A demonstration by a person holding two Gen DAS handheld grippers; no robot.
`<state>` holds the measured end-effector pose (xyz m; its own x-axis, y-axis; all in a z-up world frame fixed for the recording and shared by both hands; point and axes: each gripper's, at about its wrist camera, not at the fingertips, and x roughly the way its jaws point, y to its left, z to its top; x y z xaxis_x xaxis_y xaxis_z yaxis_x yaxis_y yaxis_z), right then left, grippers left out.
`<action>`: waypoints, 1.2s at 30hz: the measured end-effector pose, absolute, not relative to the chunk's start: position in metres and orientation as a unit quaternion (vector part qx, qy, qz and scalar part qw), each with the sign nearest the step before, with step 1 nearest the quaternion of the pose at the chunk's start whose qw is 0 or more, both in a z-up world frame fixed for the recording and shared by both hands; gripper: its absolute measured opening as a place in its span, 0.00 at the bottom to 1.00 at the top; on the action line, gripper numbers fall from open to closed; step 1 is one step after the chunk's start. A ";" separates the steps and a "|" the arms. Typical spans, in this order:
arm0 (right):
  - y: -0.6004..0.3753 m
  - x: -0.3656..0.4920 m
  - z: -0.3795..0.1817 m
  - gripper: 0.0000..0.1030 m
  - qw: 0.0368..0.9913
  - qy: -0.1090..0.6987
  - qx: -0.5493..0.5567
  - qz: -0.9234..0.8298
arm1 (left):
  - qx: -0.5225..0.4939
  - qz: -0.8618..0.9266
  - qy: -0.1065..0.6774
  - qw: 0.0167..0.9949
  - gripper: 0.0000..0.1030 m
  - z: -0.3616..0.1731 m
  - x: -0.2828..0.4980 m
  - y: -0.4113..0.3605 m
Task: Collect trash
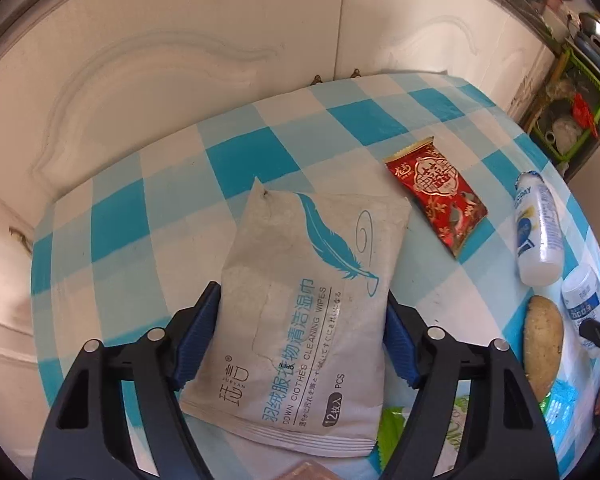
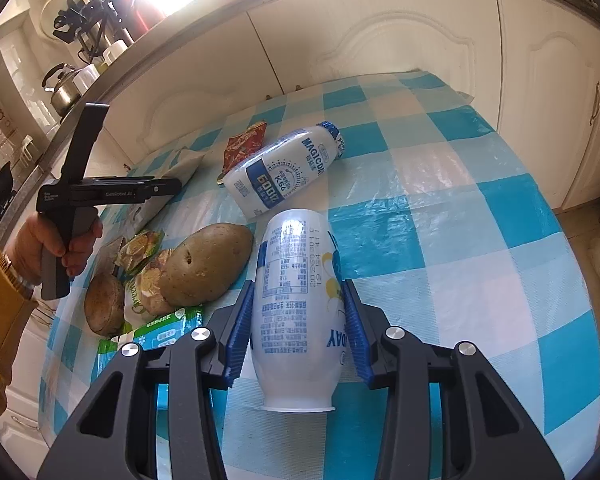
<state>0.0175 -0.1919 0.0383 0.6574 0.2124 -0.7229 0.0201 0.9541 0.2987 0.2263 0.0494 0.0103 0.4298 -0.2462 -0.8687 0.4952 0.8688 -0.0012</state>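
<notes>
Table edge: the checked blue-and-white tablecloth (image 2: 452, 208) ends just short of the cream cabinet doors (image 2: 400, 40) at the far side; its right half lies bare.
Crowded zone: the trash clusters on the left half of the cloth, as seen from the right wrist.
Left gripper (image 1: 302, 308): jaws at middle width around the wipes pack (image 1: 300, 300); blue ribbed pads sit at both long edges of the pack. Whether they press on it cannot be told.
Wipes pack: flat, soft, grey-white pouch, feather print, lying on the cloth.
Right gripper (image 2: 300, 320): jaws narrow, clamped on a white bottle (image 2: 296, 300), its open neck toward the camera.
Bottles: two; the second bottle (image 2: 284, 172) lies on its side beyond the held one, smooth white plastic with a blue label.
Red wrapper (image 1: 436, 196): one, glossy foil, flat, near the pack's far corner.
Potatoes: two, rough brown skin; the larger potato (image 2: 208, 264) just left of the held bottle, the smaller potato (image 2: 104, 304) further left.
Green packets (image 2: 160, 328): crinkled, beside the potatoes; count unclear.
Hand (image 2: 60, 244): holds the left gripper's handle, yellow sleeve.
</notes>
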 end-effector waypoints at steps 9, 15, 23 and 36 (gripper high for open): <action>-0.183 0.012 0.045 0.43 0.912 0.391 0.115 0.047 | 0.059 -0.209 0.456 0.863 0.71 0.032 0.198 0.081; -0.182 0.006 0.049 0.43 0.911 0.386 0.132 0.056 | 0.042 -0.205 0.414 0.886 0.71 0.065 0.158 0.100; -0.170 -0.007 0.061 0.43 0.910 0.381 0.149 0.067 | -0.002 -0.179 0.381 0.907 0.71 0.086 0.093 0.142; -0.111 -0.035 0.079 0.43 0.907 0.391 0.112 0.109 | -0.075 -0.047 0.361 0.928 0.71 0.073 -0.019 0.252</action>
<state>-0.0347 -0.1107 0.0785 0.6704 0.2852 -0.6850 -0.1108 0.9513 0.2876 -0.0188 0.2524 0.0733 0.7349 -0.1417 -0.6632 0.0338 0.9844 -0.1729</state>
